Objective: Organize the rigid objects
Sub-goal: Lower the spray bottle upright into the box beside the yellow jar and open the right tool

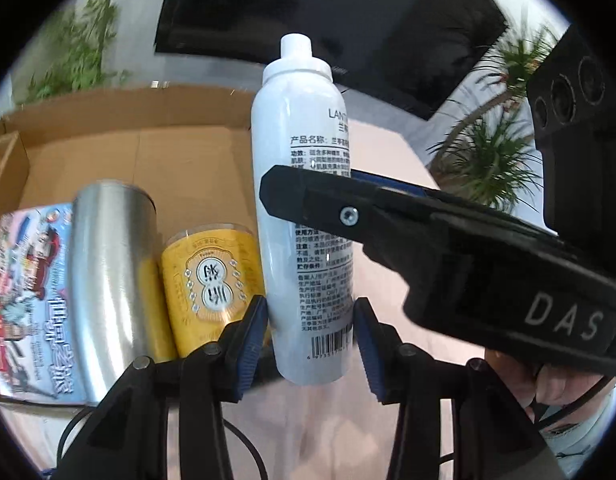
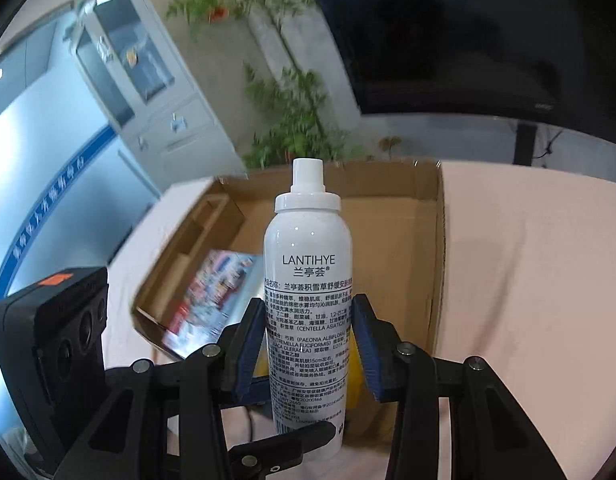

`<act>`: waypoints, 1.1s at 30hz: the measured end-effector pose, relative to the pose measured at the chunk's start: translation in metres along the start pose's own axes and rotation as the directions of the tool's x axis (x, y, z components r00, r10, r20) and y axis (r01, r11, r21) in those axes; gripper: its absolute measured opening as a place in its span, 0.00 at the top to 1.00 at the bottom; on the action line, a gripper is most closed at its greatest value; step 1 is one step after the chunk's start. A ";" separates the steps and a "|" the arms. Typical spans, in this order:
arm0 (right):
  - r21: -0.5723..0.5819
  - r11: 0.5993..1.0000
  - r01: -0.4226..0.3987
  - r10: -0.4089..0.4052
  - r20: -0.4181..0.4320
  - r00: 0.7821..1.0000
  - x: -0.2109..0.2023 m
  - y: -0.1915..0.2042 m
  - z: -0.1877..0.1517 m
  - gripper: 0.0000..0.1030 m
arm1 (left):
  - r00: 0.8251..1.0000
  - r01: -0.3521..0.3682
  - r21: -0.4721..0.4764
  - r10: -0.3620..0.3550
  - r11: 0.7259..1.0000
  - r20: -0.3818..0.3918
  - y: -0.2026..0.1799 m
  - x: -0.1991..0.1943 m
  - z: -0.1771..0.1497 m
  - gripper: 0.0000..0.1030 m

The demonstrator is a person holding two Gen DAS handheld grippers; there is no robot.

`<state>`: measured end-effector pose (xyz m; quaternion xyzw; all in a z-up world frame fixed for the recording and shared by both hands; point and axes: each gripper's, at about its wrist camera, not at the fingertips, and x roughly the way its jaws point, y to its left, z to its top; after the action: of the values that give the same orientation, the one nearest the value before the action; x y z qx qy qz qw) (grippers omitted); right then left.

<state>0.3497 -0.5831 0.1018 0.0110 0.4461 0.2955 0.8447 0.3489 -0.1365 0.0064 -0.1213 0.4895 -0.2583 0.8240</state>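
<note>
A white spray bottle [image 1: 303, 208] stands upright between both pairs of blue-padded fingers; it also shows in the right wrist view [image 2: 305, 280]. My left gripper [image 1: 310, 344] closes on its lower part, pads at both sides. My right gripper [image 2: 308, 344] holds the bottle's middle, and its finger [image 1: 388, 216] crosses the bottle in the left wrist view. A steel tumbler [image 1: 107, 280], a yellow can [image 1: 213, 288] and a colourful printed box [image 1: 27, 296] lie in an open cardboard box [image 1: 155, 152].
The cardboard box [image 2: 436, 248] sits on a table with a pale pink cloth [image 2: 528, 280]. A dark monitor [image 2: 468, 40] stands behind, with potted plants [image 1: 492, 152] and a cabinet [image 2: 139, 72] around.
</note>
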 end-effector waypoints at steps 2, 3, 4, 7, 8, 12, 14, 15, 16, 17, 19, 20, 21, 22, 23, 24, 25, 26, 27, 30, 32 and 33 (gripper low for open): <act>-0.001 1.000 -0.006 0.006 -0.032 0.999 0.015 -0.016 0.006 0.60 | 1.000 0.006 -0.027 -0.007 1.000 -0.022 0.003 0.015 0.003 0.58; 0.010 1.000 -0.016 0.017 -0.040 0.999 0.019 -0.024 0.006 0.60 | 0.999 0.005 -0.035 -0.006 0.999 -0.032 0.003 0.019 0.003 0.58; 0.020 1.000 -0.022 0.023 -0.043 0.999 0.023 -0.031 0.006 0.60 | 0.999 0.001 -0.037 -0.002 0.999 -0.045 0.002 0.025 0.003 0.58; 0.042 0.999 -0.029 0.030 -0.039 0.999 0.032 -0.048 -0.007 0.60 | 0.996 0.005 -0.044 -0.009 0.999 -0.092 0.002 0.038 -0.001 0.58; 0.057 0.998 -0.033 0.035 -0.037 0.999 0.032 -0.057 -0.014 0.60 | 0.995 -0.006 -0.025 0.004 1.000 -0.096 -0.002 0.040 -0.001 0.58; 0.114 0.993 -0.043 0.047 -0.030 0.998 0.038 -0.073 -0.034 0.59 | 0.992 -0.027 -0.015 0.025 1.000 -0.123 -0.012 0.041 -0.005 0.58; 0.145 0.989 -0.020 0.026 -0.040 0.999 0.051 -0.074 -0.041 0.59 | 0.991 -0.035 0.001 0.035 0.999 -0.129 -0.013 0.038 -0.009 0.58; 0.160 0.987 0.000 0.008 -0.050 0.999 0.059 -0.072 -0.041 0.59 | 0.991 -0.032 0.001 0.032 0.999 -0.129 -0.015 0.035 -0.011 0.58; 0.177 0.984 0.014 -0.002 -0.064 0.998 0.065 -0.074 -0.044 0.59 | 0.992 -0.033 0.004 0.033 0.999 -0.122 -0.016 0.030 -0.014 0.58; 0.202 0.979 0.022 -0.006 -0.075 0.997 0.072 -0.076 -0.047 0.58 | 0.994 -0.038 0.013 0.039 0.999 -0.106 -0.015 0.021 -0.017 0.58; 0.195 0.979 0.055 -0.043 -0.064 0.997 0.074 -0.070 -0.049 0.49 | 0.996 -0.078 0.025 0.079 0.997 -0.048 -0.012 -0.005 -0.026 0.58; 0.196 0.978 0.066 -0.053 -0.068 0.996 0.073 -0.067 -0.050 0.40 | 0.995 -0.098 0.034 0.099 0.995 -0.008 -0.010 -0.022 -0.030 0.58; 0.202 0.978 0.056 -0.045 -0.059 0.997 0.070 -0.064 -0.053 0.27 | 0.992 -0.118 0.038 0.117 0.992 0.037 -0.005 -0.042 -0.036 0.58; 0.207 0.977 0.060 -0.051 -0.048 0.998 0.063 -0.057 -0.055 0.16 | 0.986 -0.147 0.043 0.143 0.988 0.089 -0.002 -0.065 -0.041 0.58; 0.195 0.977 0.090 -0.088 -0.018 0.996 0.048 -0.045 -0.061 0.11 | 0.972 -0.193 0.045 0.185 0.980 0.145 0.002 -0.090 -0.047 0.52; 0.181 0.977 0.110 -0.114 0.010 0.993 0.035 -0.033 -0.064 0.05 | 0.956 -0.237 0.042 0.225 0.971 0.187 0.004 -0.111 -0.052 0.38; 0.172 0.977 0.126 -0.136 0.043 0.990 0.018 -0.018 -0.071 0.05 | 0.930 -0.294 0.032 0.279 0.955 0.240 0.008 -0.135 -0.059 0.30; 0.177 0.976 0.127 -0.140 0.059 0.988 0.000 -0.001 -0.080 0.04 | 0.896 -0.353 0.016 0.333 0.935 0.294 0.012 -0.158 -0.067 0.19; 0.186 0.973 0.134 -0.146 0.057 0.988 -0.013 0.013 -0.089 0.04 | 0.860 -0.400 -0.003 0.377 0.916 0.344 0.018 -0.181 -0.075 0.19; 0.190 0.971 0.147 -0.167 0.093 0.982 -0.055 0.057 -0.117 0.01 | 0.769 -0.532 -0.049 0.506 0.845 0.391 0.035 -0.236 -0.102 0.19; 0.197 0.972 0.128 -0.153 0.119 0.981 -0.076 0.080 -0.140 0.00 | 0.730 -0.589 -0.079 0.571 0.805 0.376 0.052 -0.261 -0.122 0.19; 0.201 0.971 0.130 -0.154 0.109 0.982 -0.081 0.091 -0.150 0.00 | 0.714 -0.607 -0.097 0.595 0.789 0.369 0.060 -0.271 -0.130 0.19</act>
<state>0.1565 -0.5861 0.0975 0.0792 0.4191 0.1883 0.8847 0.1490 0.0678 0.1165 0.0092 0.3287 0.0442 0.9434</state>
